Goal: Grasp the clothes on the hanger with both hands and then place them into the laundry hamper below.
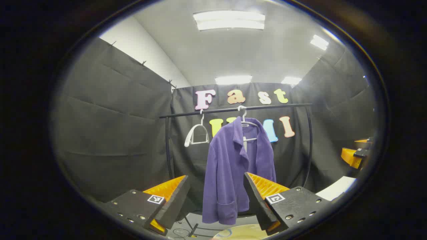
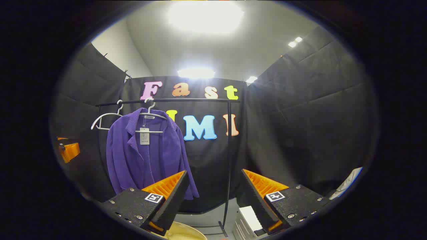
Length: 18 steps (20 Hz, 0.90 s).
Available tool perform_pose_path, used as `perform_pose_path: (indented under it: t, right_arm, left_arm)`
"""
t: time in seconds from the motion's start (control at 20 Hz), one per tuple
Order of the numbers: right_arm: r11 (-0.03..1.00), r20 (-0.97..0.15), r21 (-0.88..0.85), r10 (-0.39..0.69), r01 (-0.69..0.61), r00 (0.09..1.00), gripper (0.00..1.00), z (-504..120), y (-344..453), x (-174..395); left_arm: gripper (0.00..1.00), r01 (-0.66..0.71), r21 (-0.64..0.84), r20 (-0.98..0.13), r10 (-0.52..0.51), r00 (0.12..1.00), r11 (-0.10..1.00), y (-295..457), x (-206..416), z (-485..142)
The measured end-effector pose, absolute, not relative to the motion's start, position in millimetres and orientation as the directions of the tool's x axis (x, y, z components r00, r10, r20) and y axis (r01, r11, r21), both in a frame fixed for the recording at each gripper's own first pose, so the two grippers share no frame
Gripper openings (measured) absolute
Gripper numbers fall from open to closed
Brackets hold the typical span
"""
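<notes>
On the rail (image 1: 233, 109) at the back of the booth, the jacket (image 1: 230, 166) hangs from a hanger (image 1: 247, 125), well apart from both grippers — nothing of the task is judged done yet. Reaching, grasping with both grippers, lifting clear of the hanger and lowering into the hamper (image 2: 183, 232) are all left. The left gripper (image 1: 217, 200) is held wide and empty, the jacket seen between its fingers but far beyond them; the right gripper (image 2: 213, 196) is likewise wide and empty, with the jacket off to its left. The jacket is purple, of a ribbed or waffle-like knit, soft and limp, with a collar, a patch pocket and a paper tag. A second hanger (image 1: 196, 135) — bare, pale, thin — hangs beside it. The hamper's pale round rim is glimpsed below.
</notes>
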State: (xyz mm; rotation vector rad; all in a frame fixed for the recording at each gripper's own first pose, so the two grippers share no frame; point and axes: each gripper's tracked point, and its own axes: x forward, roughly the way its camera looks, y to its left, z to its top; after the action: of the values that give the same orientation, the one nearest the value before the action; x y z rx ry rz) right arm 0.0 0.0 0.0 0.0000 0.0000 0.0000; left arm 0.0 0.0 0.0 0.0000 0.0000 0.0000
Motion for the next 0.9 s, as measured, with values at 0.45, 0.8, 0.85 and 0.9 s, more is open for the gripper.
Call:
perform_pose_path:
  t: [0.45, 0.8, 0.85, 0.9]
  right_arm:
    - [1.0, 0.001, 0.009, -0.004, 0.004, 1.0, 0.95, 0.6, 1.4, 2.2]
    - [1.0, 0.028, 0.003, 0.021, -0.021, 0.999, 0.95, 13.6, 6.5, 15.5]
    - [1.0, 0.039, 0.0, 0.031, -0.031, 0.999, 0.95, 17.5, 8.0, 21.1]
    - [0.999, 0.049, -0.002, 0.038, -0.038, 0.998, 0.95, 21.8, 9.2, 27.6]
  left_arm:
    - [0.93, 0.01, 0.018, -0.002, -0.01, 1.0, 1.0, -1.8, -2.4, -1.1]
    - [0.97, -0.013, 0.008, 0.005, 0.013, 1.0, 1.0, 5.0, 2.6, 2.7]
    - [0.97, -0.018, 0.004, 0.009, 0.018, 1.0, 1.0, 5.9, 1.5, 4.2]
    - [0.97, -0.023, 0.001, 0.009, 0.023, 1.0, 1.0, 5.3, 1.8, 5.7]
